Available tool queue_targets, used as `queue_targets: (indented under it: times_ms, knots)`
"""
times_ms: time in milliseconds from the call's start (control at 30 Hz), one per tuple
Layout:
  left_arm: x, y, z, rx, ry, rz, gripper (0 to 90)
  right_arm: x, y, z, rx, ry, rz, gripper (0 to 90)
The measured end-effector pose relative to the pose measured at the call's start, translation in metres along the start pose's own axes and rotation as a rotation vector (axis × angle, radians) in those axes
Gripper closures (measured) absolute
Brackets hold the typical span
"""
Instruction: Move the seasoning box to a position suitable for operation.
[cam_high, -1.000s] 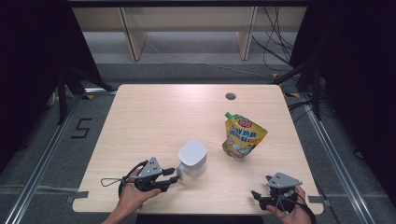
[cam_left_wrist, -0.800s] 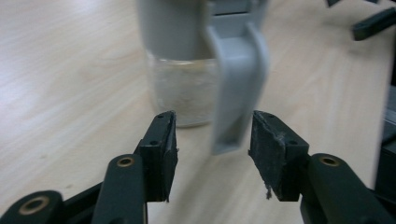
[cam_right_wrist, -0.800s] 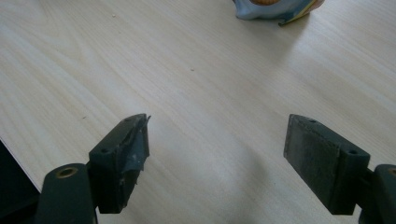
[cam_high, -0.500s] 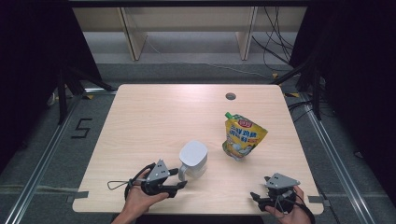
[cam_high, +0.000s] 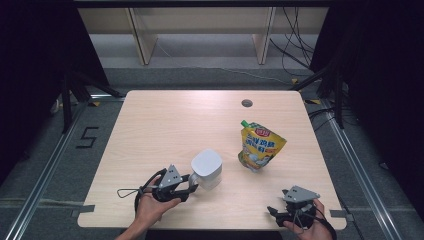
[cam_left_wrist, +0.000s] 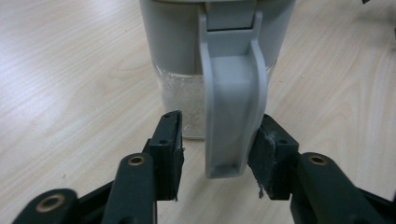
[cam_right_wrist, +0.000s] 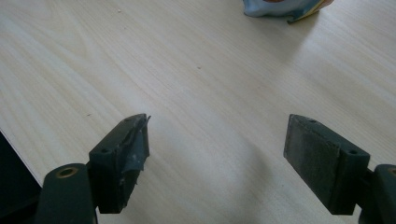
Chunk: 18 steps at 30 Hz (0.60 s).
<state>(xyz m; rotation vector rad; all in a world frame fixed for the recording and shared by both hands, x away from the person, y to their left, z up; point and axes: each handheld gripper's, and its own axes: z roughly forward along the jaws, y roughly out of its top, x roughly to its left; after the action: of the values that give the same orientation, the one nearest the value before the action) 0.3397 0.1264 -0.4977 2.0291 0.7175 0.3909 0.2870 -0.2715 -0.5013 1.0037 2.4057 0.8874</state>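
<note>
Currently the jug (cam_high: 207, 168) stands upright near the table's (cam_high: 165, 120) front edge, handle (cam_left_wrist: 233, 112) toward me. My left gripper (cam_left_wrist: 217, 149) brackets that handle: right pad touching, left pad apart, jaws just closing, no firm grip. Right gripper (cam_right_wrist: 217, 154) wide open, empty, w/ pouch (cam_high: 259, 147) beyond.

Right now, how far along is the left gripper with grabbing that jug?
Done: the left gripper is lined up, its jaws on either side of the handle of the jug. In hand: the jaws have just been closing; one pad is against the handle, and a gap shows on the other side, so no firm grip yet. Left: clamping and lifting. The right gripper is open over the table, near the pouch.
</note>
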Motion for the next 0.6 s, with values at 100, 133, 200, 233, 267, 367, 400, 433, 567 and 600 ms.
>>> queue_targets:
  times_ms: [100, 133, 200, 233, 267, 367, 400, 433, 567, 600]
  knots:
    - [0.0, 0.003, 0.002, 0.023, 0.009, 0.051, 57.6, 0.002, 0.0, 0.0, 0.015, 0.007, 0.019, 23.1]
    - [-0.002, 0.002, 0.004, 0.002, 0.0, 0.035, 58.5, 0.002, 0.001, 0.0, 0.014, 0.01, 0.019, 23.1]
    - [0.001, 0.002, 0.004, 0.012, -0.032, 0.033, 63.3, 0.003, 0.001, 0.0, 0.003, 0.008, 0.016, 23.1]
    - [0.001, 0.002, 0.004, 0.001, -0.031, 0.029, 66.9, 0.002, 0.001, 0.0, 0.002, 0.008, 0.003, 23.1]
    - [0.003, 0.002, 0.004, 0.0, -0.043, 0.033, 67.4, 0.002, 0.001, 0.0, 0.003, 0.007, 0.001, 23.1]
    - [0.009, 0.001, 0.002, 0.011, -0.025, 0.035, 67.5, 0.001, 0.0, 0.0, 0.003, 0.009, -0.009, 23.1]
    - [0.012, 0.002, 0.001, 0.016, -0.011, 0.046, 67.3, 0.002, 0.0, 0.0, 0.002, 0.009, -0.002, 23.1]
    - [0.015, 0.002, 0.001, 0.014, -0.009, 0.054, 67.1, 0.002, 0.0, 0.0, 0.0, 0.01, -0.002, 23.1]
    - [0.021, 0.0, 0.001, 0.008, -0.007, 0.016, 67.0, 0.002, 0.001, 0.0, 0.01, 0.012, -0.007, 23.1]
    - [0.022, 0.0, 0.002, 0.0, -0.007, 0.025, 67.4, 0.002, 0.001, 0.001, 0.006, 0.01, -0.009, 23.1]
